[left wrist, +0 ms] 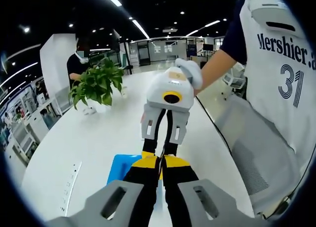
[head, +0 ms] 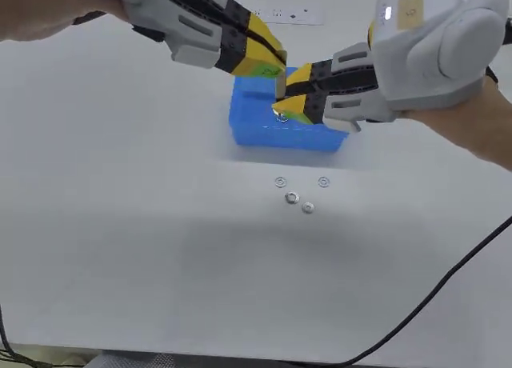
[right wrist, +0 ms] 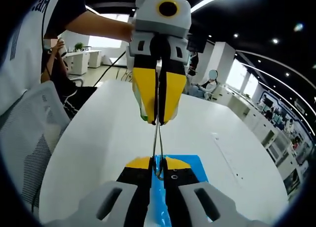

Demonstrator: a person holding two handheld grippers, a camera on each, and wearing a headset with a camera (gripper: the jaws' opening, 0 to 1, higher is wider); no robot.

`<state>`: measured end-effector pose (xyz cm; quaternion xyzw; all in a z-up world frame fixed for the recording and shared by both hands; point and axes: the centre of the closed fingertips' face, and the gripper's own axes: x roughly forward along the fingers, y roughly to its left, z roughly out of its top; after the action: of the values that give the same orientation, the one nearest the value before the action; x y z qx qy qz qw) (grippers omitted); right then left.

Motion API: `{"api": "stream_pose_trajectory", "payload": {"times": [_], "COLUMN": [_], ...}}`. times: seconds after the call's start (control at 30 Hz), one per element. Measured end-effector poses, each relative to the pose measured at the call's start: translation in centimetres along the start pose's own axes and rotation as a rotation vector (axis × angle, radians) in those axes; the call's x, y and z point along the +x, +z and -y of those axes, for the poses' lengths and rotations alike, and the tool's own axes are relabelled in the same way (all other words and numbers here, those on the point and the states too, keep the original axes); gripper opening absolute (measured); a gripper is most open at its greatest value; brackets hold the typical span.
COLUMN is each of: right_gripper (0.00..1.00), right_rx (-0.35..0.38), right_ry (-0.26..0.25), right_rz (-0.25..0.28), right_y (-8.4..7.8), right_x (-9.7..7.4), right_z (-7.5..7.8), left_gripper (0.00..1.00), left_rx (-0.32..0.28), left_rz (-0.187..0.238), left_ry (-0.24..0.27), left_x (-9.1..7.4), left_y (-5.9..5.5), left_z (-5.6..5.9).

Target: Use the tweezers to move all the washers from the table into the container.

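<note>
- Washers (head: 292,197) are not all moved: four lie loose on the white table (head: 160,248), just below the middle of the head view. Two sit side by side above and two close together below, well apart from the container.
- Blue container (head: 264,132) stands just above them in the upper middle of the head view, with both grippers meeting over its far edge.
- Left gripper (head: 272,60) reaches in from the upper left of the head view. In the right gripper view its yellow jaws are pressed together on the top of the tweezers (right wrist: 158,133), which hang down from them as two thin metal legs.
- Right gripper (head: 286,94) comes in from the right. In its own view its jaws are drawn in close on either side of the tweezers' lower end, squeezing the legs together above the container's blue floor.
- A small ring shows at the tweezer tips over the container in the head view. It is probably a washer in transit, but it is too small and too hidden by the jaws to be sure.
- How many washers already lie in the container cannot be told, since the grippers cover most of its inside.
- My judgement: the job is partway through, with one drop in hand and four more pickups to go.
</note>
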<state>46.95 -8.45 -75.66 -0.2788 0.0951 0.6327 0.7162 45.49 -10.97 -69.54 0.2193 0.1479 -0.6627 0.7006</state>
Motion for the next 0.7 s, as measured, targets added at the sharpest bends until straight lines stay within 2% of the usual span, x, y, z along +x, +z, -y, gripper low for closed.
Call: {"api": "stream_pose_trajectory", "payload": {"times": [0.17,0.27,0.53,0.6,0.7], "right_gripper": [0.09,0.09,0.09,0.09,0.09], "right_rx": [0.002,0.011,0.037,0.047,0.069], "right_ry": [-0.012,-0.015,0.013,0.017,0.018], "right_rz": [-0.011,-0.017,-0.049,-0.059,-0.062], "right_y": [-1.3,-2.3,-5.6,-6.5,-7.4], "right_x": [0.4,1.0,3.2,3.7,4.1], "right_z": [2.1,2.9,3.9,4.2,4.5], "left_gripper": [0.06,0.06,0.06,0.06,0.06], "left_rx": [0.006,0.005,-0.037,-0.051,-0.067], "left_rz": [0.002,-0.001,-0.025,-0.035,-0.036], "left_ry": [0.001,0.004,0.002,0.005,0.009], "left_x": [0.6,1.2,2.8,3.2,3.7], "left_y": [-0.7,-1.4,-4.4,-5.4,-6.1], "left_z": [-1.7,-2.8,-4.7,-5.2,-5.7]}}
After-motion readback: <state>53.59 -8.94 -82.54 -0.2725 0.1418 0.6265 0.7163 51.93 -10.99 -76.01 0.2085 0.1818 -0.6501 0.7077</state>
